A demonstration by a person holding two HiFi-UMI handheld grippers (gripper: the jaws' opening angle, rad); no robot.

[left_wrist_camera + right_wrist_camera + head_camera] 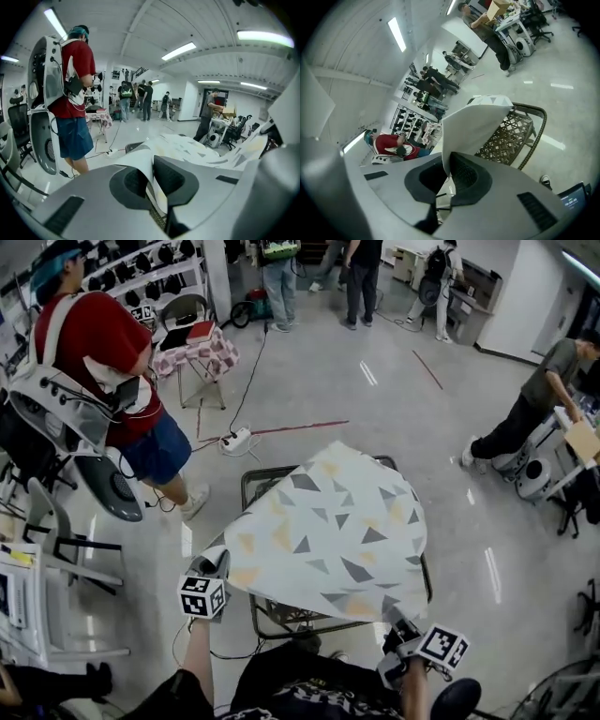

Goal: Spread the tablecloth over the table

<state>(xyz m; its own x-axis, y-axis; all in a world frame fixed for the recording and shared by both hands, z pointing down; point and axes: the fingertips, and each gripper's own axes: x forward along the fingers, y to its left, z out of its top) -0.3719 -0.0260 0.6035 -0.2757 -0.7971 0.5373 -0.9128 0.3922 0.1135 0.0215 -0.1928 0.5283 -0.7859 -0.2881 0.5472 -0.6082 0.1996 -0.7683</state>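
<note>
My left gripper [151, 182] is a pale grey moulded plastic shell with dark rectangular slots set into it, and its two jaw pads are black with a cross-hatched face. My right gripper [448, 177] is built the same. In the head view each carries a white cube with black square markers [202, 596]. I wear a black top with pale print [309, 697].

Left tongs [151, 180] pinch the tablecloth [187, 146] edge, cloth stretching ahead.

Head camera looks steeply down; all share tablecloth [328, 531].
</note>
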